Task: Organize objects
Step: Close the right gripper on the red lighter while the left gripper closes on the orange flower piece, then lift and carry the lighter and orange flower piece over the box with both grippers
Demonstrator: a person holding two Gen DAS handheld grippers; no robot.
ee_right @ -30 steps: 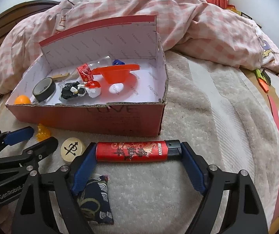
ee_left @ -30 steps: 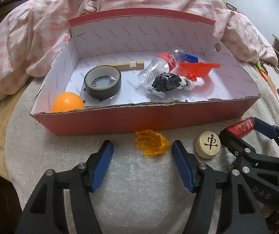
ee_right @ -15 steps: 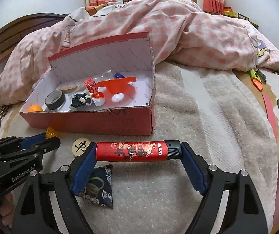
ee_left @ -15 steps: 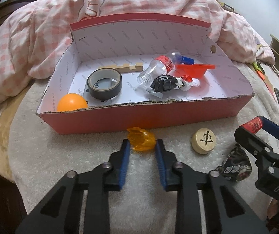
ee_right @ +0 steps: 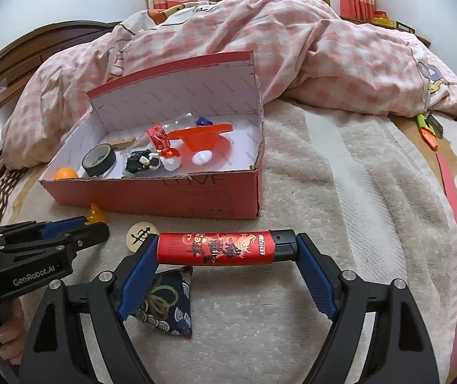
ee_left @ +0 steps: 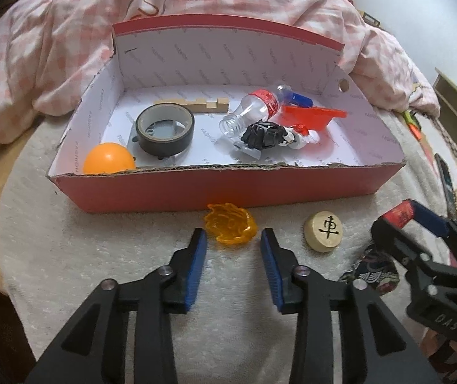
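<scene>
1. Left gripper (ee_left: 233, 243): jaws were opening, blue pads apart, nothing pinched. The orange translucent piece (ee_left: 231, 226) lay flat on the towel (ee_left: 100, 256), just ahead of the fingertips and roughly centred on the gap, clear of both pads.
2. Right gripper (ee_right: 226, 249): clamped on the red lighter (ee_right: 215, 248), held crosswise, one pad on each end, black cap at the right pad.
3. Wooden chess piece (ee_left: 323, 230) sat on the towel, right of the left gripper and just ahead-left of the right gripper's left finger.
4. Dark patterned beanbag (ee_right: 164, 304) lay under the right gripper's left finger, partly hidden by it.
5. Red cardboard box (ee_left: 228, 188) stood directly beyond the left gripper, its front wall just behind the orange piece. Inside it were an orange ball (ee_left: 108, 162), tape roll (ee_left: 164, 129), wooden block (ee_left: 193, 104), clear bottle (ee_left: 250, 110), red funnel (ee_left: 311, 116) and a black toy (ee_left: 263, 134).
6. Pink checked quilt (ee_right: 292, 48) was piled behind the box.
</scene>
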